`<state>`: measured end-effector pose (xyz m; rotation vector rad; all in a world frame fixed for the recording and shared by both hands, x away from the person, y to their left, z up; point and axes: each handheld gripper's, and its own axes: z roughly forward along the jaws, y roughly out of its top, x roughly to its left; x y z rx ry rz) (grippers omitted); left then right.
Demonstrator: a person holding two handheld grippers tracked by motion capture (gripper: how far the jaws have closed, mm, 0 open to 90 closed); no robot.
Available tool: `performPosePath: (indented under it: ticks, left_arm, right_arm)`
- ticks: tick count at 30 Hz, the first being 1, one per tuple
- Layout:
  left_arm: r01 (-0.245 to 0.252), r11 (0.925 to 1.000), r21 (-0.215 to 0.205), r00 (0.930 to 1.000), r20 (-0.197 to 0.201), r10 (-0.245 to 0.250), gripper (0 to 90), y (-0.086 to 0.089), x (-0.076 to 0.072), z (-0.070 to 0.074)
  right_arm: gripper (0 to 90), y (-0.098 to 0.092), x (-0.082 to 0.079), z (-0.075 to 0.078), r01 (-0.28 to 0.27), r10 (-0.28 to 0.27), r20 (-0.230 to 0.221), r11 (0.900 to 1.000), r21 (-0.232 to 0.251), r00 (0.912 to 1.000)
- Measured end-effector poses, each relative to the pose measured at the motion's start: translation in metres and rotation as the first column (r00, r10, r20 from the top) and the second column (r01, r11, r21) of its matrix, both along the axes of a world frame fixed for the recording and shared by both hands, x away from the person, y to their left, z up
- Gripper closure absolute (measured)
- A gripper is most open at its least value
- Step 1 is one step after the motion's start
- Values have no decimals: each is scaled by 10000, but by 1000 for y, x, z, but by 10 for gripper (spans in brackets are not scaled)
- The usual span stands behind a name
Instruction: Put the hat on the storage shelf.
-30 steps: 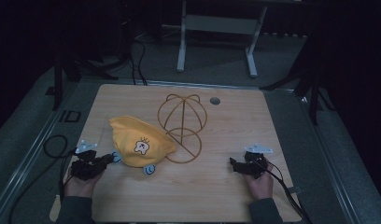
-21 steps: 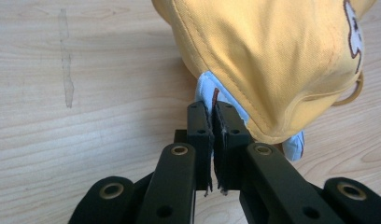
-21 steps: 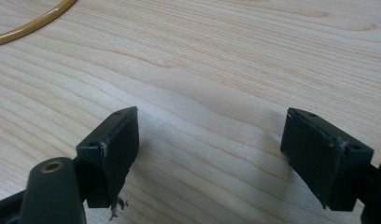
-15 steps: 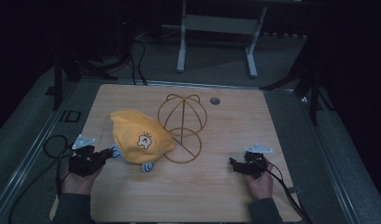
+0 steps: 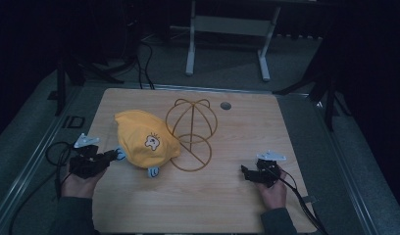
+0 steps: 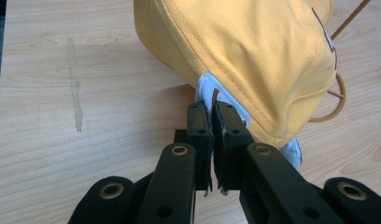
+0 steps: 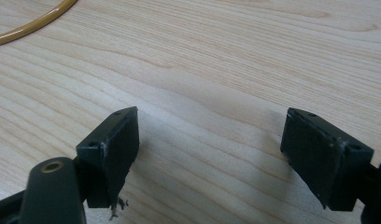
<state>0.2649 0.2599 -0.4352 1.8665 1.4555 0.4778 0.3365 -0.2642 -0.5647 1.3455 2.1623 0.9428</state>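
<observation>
**Cap gripped at its edge, stand not yet dressed**

I had my left gripper [image 5: 106, 157] pinched tight on the pale blue edge of the yellow cap [image 5: 145, 143]; in the left gripper view the two black jaws met on that blue trim [image 6: 216, 95] with nothing but the thin fabric between them. The cap sat on the wooden table [image 5: 306, 122], near its left side, just beside the wire cap stand [image 5: 191, 133], and its right edge seemed to touch or overlap the stand's round base, though I could not tell which. From my left gripper view the nearer side of the cap looked raised off the table, while the far side hung down toward the wood.

My right gripper [image 5: 248, 172] rested low over bare table well to the right of the stand, jaws spread wide and holding nothing; the right gripper view showed wood grain between the pads and a curve of the stand's wire at the top left corner.

As I judged it, the job was to seat the cap over the stand's domed frame. The grasp was made and the lift barely begun. What remained was nearly everything: raising the cap clear, carrying it over the dome, settling it down, probably with my right gripper steadying the other side.
</observation>
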Motion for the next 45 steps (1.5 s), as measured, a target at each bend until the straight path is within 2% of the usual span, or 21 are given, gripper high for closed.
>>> performPosePath:
  ticks: [19, 26, 31, 38, 43, 45]
  left_arm:
    - [222, 9994, -283, 9986, 492, -207, 862, 5, 1, 25]
    - [409, 9976, -564, 9965, 750, -366, 862, 5, 2, 38]
    - [421, 9976, -548, 9952, 910, -370, 862, 5, 5, 46]
    - [138, 9971, -747, 9946, 1034, -60, 863, 7, 21, 56]
    - [-170, 9959, -888, 9953, 939, 254, 863, 10, 37, 56]
    - [-386, 9963, -773, 9949, 903, 455, 863, 11, 44, 55]
  right_arm:
    - [194, 0, 0, 0, -17, 17, 1, 10000, -2, 10000]
    - [194, 0, 0, 0, -20, 20, 0, 10000, -4, 10000]
    - [194, 0, 0, 0, -22, 22, 0, 10000, -5, 10000]
    - [194, 0, 0, 0, -30, 30, -3, 10000, -5, 10000]
    - [194, 0, 1, 0, -42, 42, 7, 10000, -13, 10000]
    - [194, 0, 1, 0, -53, 53, 27, 10000, -18, 10000]
